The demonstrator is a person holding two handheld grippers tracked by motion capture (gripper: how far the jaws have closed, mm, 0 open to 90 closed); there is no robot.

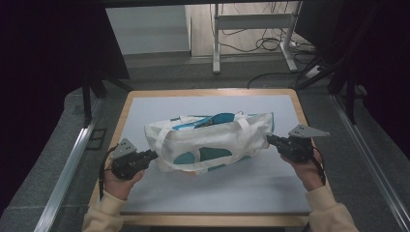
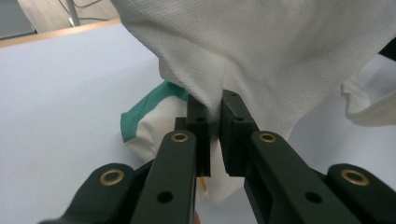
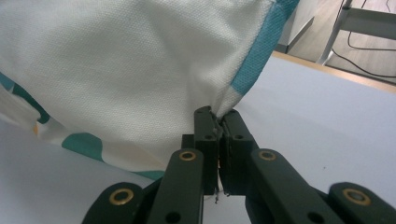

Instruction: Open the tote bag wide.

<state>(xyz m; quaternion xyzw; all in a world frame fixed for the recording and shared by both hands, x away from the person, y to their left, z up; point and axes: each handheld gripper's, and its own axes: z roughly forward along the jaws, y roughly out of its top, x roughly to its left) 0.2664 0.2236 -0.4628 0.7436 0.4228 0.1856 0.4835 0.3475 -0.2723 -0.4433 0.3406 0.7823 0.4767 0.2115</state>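
Observation:
A white fabric tote bag (image 1: 208, 142) with teal patches and white straps lies across the middle of the pale grey mat. My left gripper (image 1: 153, 155) pinches the bag's left end; in the left gripper view its jaws (image 2: 215, 112) are shut on a fold of white cloth (image 2: 261, 51). At the bag's right end my right gripper (image 1: 270, 140) is shut on the fabric near the teal edge strip (image 3: 254, 60), and the right gripper view has the tips (image 3: 217, 116) clamped on the cloth. Both ends look slightly lifted.
The mat (image 1: 212, 193) rests on a wooden-edged table (image 1: 126, 104). Metal rails (image 1: 67, 169) run along both sides. Beyond the far edge are a white desk frame (image 1: 251, 21) and cables on the floor.

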